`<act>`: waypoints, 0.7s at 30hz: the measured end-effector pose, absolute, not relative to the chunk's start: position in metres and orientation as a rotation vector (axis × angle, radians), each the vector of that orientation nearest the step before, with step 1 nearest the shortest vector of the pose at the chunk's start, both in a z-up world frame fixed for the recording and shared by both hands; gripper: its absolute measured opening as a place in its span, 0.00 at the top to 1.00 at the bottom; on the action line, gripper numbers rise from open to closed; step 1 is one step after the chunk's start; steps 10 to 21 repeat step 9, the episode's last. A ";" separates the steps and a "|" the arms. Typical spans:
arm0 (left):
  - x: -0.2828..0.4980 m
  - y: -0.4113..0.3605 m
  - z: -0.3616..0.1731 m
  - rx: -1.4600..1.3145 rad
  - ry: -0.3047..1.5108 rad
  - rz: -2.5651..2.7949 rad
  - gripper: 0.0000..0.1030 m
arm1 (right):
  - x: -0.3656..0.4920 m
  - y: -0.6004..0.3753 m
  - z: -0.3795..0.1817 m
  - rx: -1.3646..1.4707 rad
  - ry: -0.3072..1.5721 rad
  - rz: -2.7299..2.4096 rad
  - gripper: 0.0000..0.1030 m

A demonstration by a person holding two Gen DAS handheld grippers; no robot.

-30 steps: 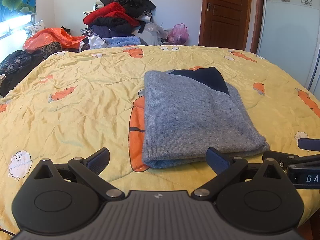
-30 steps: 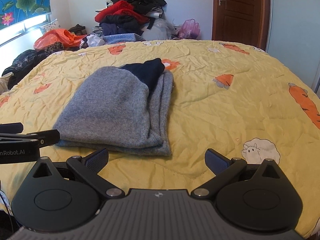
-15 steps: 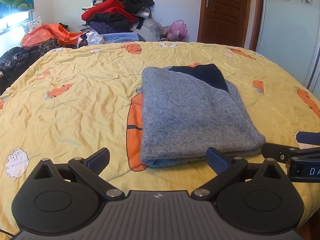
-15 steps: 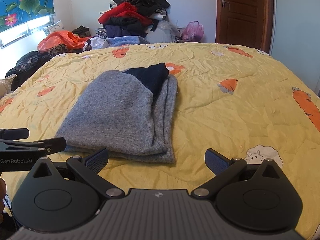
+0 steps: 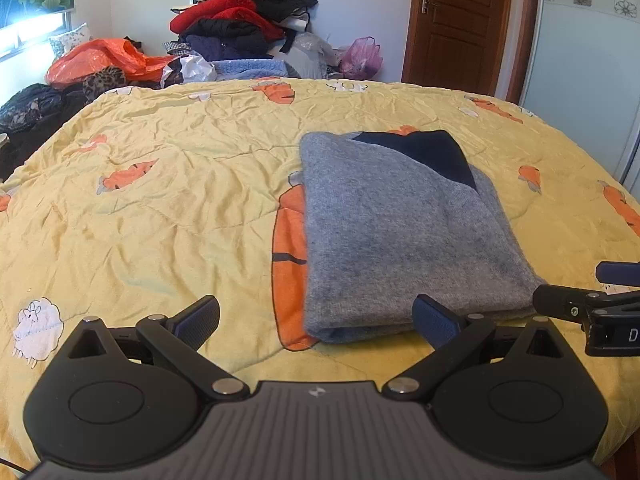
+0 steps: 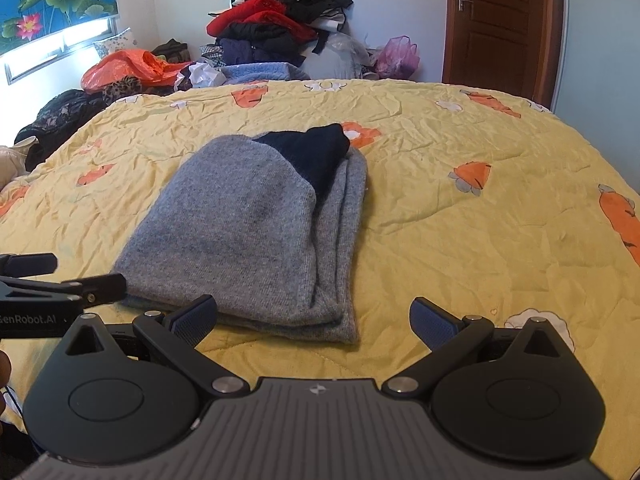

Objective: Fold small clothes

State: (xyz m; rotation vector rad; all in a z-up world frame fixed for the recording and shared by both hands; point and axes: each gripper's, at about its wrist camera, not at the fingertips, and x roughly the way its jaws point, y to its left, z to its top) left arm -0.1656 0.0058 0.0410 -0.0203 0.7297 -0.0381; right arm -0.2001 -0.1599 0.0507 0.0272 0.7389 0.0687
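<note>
Currently on my screens: one folded grey sweater, both tongs idle.

Sweater, dark navy patch at its far end, lies flat on the yellow carrot-print quilt. My left gripper and right gripper: jaws spread wide, holding nothing, near the sweater's front edge. Clothes pile behind the bed.

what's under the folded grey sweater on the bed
The grey sweater lies on the yellow quilt. In the left wrist view an orange carrot print runs under its left edge; how far it continues beneath is covered. Anything else underneath is hidden.
</note>
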 end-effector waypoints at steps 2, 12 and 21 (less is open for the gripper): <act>-0.161 0.011 0.042 -0.031 0.749 -0.034 0.00 | -0.196 -0.163 0.050 0.032 0.744 0.070 0.00; -0.119 0.053 0.042 -0.031 0.752 0.014 0.00 | -0.161 -0.195 0.041 0.076 0.764 0.024 0.00; -0.119 0.053 0.042 -0.031 0.752 0.014 0.00 | -0.161 -0.195 0.041 0.076 0.764 0.024 0.00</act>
